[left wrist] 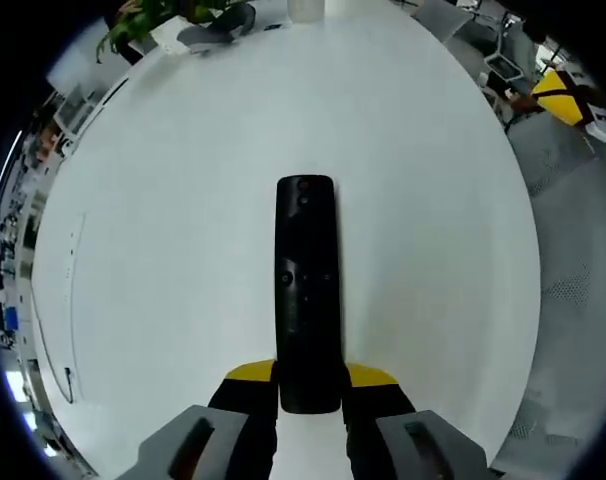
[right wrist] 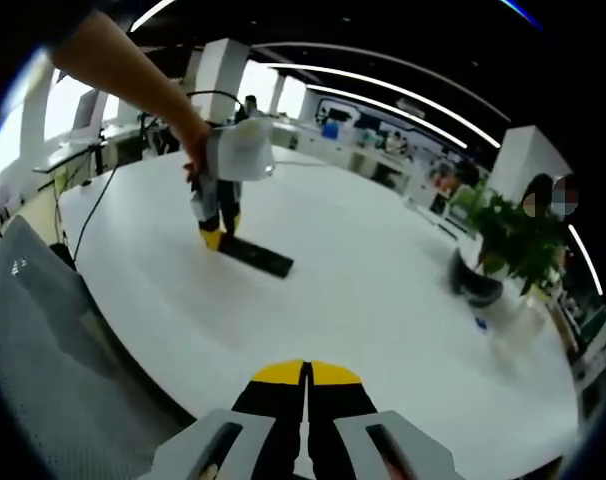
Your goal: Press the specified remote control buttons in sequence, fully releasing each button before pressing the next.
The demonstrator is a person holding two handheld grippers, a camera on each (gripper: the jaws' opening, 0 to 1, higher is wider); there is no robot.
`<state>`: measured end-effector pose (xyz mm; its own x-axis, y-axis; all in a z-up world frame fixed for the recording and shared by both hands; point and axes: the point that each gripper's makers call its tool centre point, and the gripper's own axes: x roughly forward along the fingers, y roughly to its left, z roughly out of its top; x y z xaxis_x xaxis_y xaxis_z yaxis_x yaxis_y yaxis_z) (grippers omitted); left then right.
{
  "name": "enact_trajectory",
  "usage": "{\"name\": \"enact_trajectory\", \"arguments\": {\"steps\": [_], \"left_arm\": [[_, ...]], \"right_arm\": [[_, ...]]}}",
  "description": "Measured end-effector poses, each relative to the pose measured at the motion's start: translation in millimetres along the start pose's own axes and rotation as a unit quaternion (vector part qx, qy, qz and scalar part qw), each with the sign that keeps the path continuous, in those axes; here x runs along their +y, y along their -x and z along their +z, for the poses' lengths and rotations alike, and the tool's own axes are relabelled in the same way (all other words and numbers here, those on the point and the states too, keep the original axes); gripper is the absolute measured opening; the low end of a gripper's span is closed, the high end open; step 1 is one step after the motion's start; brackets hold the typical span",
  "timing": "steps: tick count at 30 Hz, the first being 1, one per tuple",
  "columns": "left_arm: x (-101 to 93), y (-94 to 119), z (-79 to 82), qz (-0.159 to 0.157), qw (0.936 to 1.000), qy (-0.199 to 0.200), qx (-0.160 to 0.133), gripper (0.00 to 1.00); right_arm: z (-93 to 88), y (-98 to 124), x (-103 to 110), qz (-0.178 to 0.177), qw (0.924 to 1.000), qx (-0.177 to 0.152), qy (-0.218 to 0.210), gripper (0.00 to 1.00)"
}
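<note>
The broad white counter (left wrist: 163, 200) carries a slim black remote control (left wrist: 305, 290) lying flat, well in from every edge, buttons up. The left gripper (left wrist: 308, 385) has its jaws closed on the remote's near end. The right gripper (right wrist: 305, 385) hangs at the counter's near edge, jaws together, empty. The remote looks light, rigid and smooth-cased; pinning its long sides should steady it against sliding under presses.

Remote (left wrist: 306, 290) near end — hidden between fingers (left wrist: 251, 385).
</note>
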<state>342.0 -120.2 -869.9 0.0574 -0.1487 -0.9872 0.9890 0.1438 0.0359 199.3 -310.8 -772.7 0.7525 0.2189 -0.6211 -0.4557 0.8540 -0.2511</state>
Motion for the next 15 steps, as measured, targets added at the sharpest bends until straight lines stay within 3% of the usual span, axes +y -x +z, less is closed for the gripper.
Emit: {"name": "enact_trajectory", "arguments": {"steps": [15], "left_arm": [[-26.7, 2.3, -0.5, 0.003, 0.9995, 0.018, -0.027, 0.23]], "right_arm": [[0.6, -0.3, 0.9, 0.0, 1.0, -0.001, 0.007, 0.0]]}}
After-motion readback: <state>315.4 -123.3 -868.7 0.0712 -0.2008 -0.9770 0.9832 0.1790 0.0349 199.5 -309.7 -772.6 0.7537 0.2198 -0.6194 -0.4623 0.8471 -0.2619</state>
